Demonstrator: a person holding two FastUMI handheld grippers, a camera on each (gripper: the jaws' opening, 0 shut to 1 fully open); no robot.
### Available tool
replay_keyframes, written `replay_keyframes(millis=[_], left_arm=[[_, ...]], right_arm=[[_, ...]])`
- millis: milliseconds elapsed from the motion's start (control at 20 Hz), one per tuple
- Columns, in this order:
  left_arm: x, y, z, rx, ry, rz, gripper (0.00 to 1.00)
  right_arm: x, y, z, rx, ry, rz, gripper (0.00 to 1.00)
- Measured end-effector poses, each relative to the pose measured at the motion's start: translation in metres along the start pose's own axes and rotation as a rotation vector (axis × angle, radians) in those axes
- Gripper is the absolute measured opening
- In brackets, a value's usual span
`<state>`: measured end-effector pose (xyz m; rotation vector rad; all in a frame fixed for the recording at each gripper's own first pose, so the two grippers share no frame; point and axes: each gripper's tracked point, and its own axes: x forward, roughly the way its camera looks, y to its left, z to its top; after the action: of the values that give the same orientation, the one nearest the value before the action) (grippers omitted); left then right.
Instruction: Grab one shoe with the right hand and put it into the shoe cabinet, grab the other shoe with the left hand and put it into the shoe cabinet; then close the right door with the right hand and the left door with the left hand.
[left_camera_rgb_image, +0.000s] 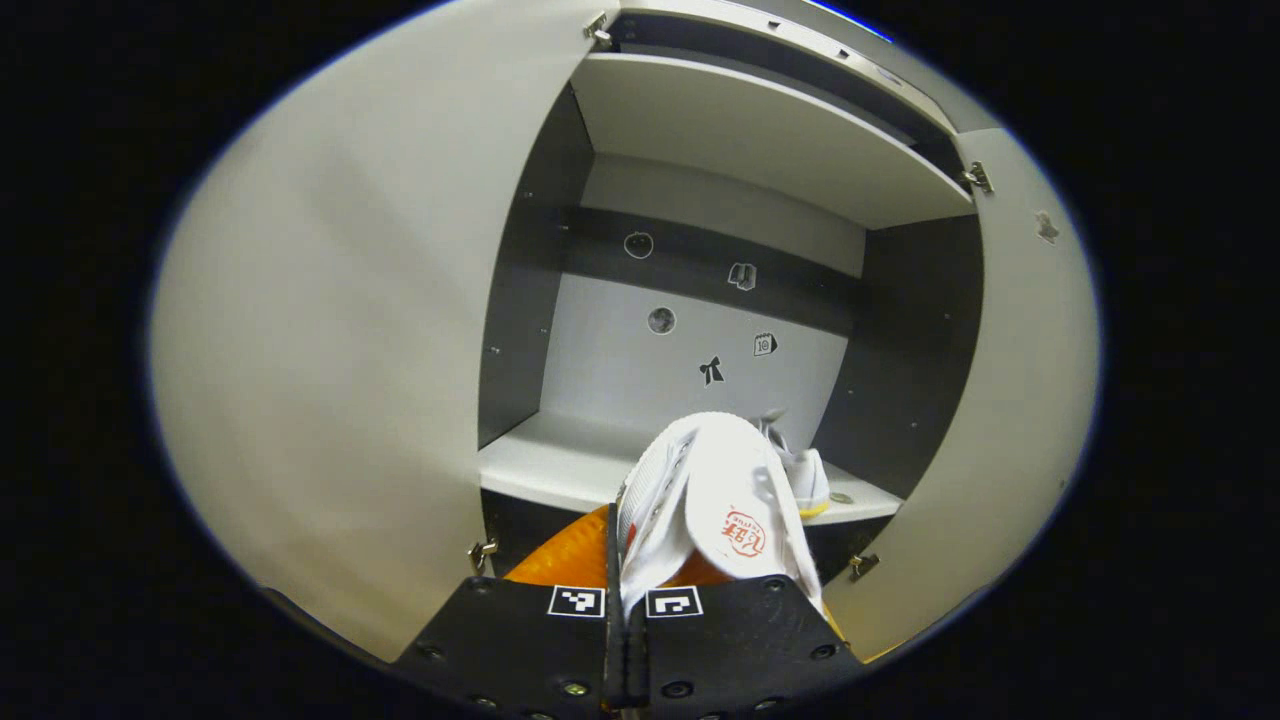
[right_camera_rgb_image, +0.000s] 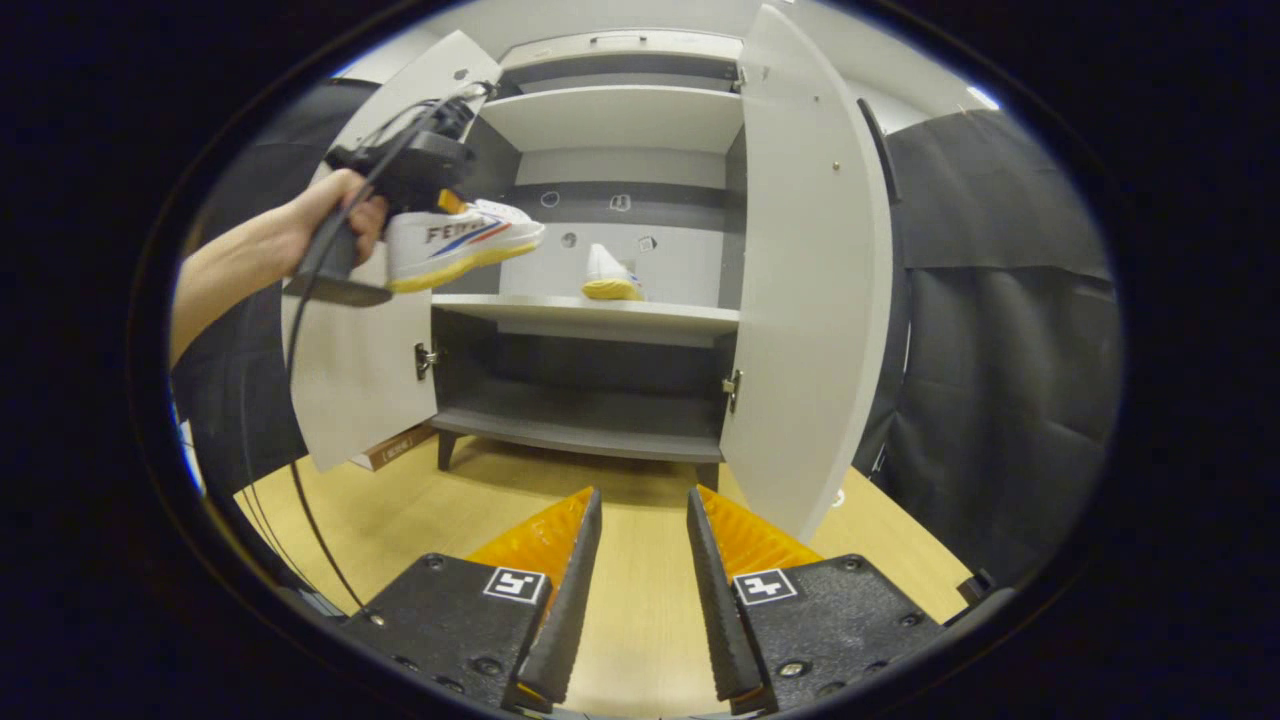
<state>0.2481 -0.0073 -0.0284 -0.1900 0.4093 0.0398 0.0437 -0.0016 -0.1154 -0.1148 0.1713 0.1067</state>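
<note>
- The left gripper view looks straight into the open shoe cabinet (left_camera_rgb_image: 720, 200). The left hand-held gripper (left_camera_rgb_image: 625, 600) has its fingers pressed together on the held shoe (left_camera_rgb_image: 715, 500), pinching the white upper near its opening, with the toe pointing toward the middle shelf (left_camera_rgb_image: 560, 465).
- Just beyond that toe, a second shoe (left_camera_rgb_image: 805, 475) is partly visible on the same shelf, toward its right side.
- Small stickers (left_camera_rgb_image: 711, 370) dot the cabinet's back panel.
- The right gripper view stands farther back and shows the whole cabinet with both doors swung wide: the left door (right_camera_rgb_image: 360, 380) and the right door (right_camera_rgb_image: 800, 270).
- From there, a person's hand (right_camera_rgb_image: 335, 215) holds the left hand-held gripper out in front of the left door, the shoe level in the air, above the middle shelf's height and not yet inside.
- The second shoe sits on the middle shelf, heel toward the camera.
- The right hand-held gripper (right_camera_rgb_image: 640, 560) is spread, with nothing between its fingers.
- The cabinet stands on a light wood floor (right_camera_rgb_image: 640, 620); black cloth (right_camera_rgb_image: 1000, 350) hangs to the right.
</note>
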Motion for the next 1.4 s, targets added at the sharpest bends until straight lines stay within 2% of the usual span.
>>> replay_keyframes(millis=[100, 200, 500, 750, 800, 950, 1000, 1050, 1100, 1150, 1200, 1250, 1300, 1400], left_arm=[[0.028, -0.004, 0.011, 0.022, 0.061, 0.031, 0.01], [0.054, -0.006, 0.002, 0.041, 0.113, 0.083, 0.01], [0.102, -0.006, -0.015, 0.077, 0.236, 0.158, 0.01], [0.120, 0.001, -0.039, 0.024, 0.364, 0.186, 0.01], [0.123, 0.000, -0.040, 0.001, 0.376, 0.184, 0.12], [0.127, 0.001, -0.045, -0.024, 0.407, 0.178, 0.12], [0.123, 0.001, -0.046, -0.026, 0.420, 0.172, 0.02], [0.123, 0.000, -0.044, -0.025, 0.412, 0.162, 0.17], [0.123, -0.005, -0.044, -0.032, 0.415, 0.139, 0.07], [0.121, -0.009, -0.042, -0.034, 0.414, 0.117, 0.14], [0.120, -0.009, -0.041, -0.033, 0.412, 0.112, 0.11], [0.119, -0.009, -0.040, -0.032, 0.413, 0.113, 0.42], [0.117, -0.008, -0.040, -0.032, 0.416, 0.119, 0.31], [0.110, -0.009, -0.037, -0.035, 0.419, 0.109, 0.32]], right_arm=[[0.000, -0.004, 0.000, 0.013, 0.003, -0.014, 0.55], [-0.002, -0.006, -0.002, 0.029, 0.008, -0.023, 0.56], [-0.003, -0.018, -0.014, 0.032, 0.046, -0.059, 0.55], [-0.004, -0.029, -0.020, 0.027, 0.065, -0.082, 0.55], [-0.003, -0.031, -0.021, 0.028, 0.069, -0.085, 0.55], [-0.002, -0.033, -0.024, 0.040, 0.081, -0.087, 0.55], [-0.001, -0.034, -0.025, 0.042, 0.081, -0.087, 0.55], [-0.001, -0.034, -0.024, 0.041, 0.079, -0.085, 0.55], [-0.001, -0.034, -0.024, 0.040, 0.077, -0.084, 0.55], [0.000, -0.034, -0.024, 0.040, 0.076, -0.083, 0.55], [0.000, -0.033, -0.025, 0.041, 0.077, -0.081, 0.55], [0.000, -0.033, -0.026, 0.042, 0.080, -0.077, 0.56], [0.000, -0.031, -0.027, 0.044, 0.083, -0.073, 0.56], [-0.001, -0.030, -0.027, 0.046, 0.082, -0.068, 0.56]])
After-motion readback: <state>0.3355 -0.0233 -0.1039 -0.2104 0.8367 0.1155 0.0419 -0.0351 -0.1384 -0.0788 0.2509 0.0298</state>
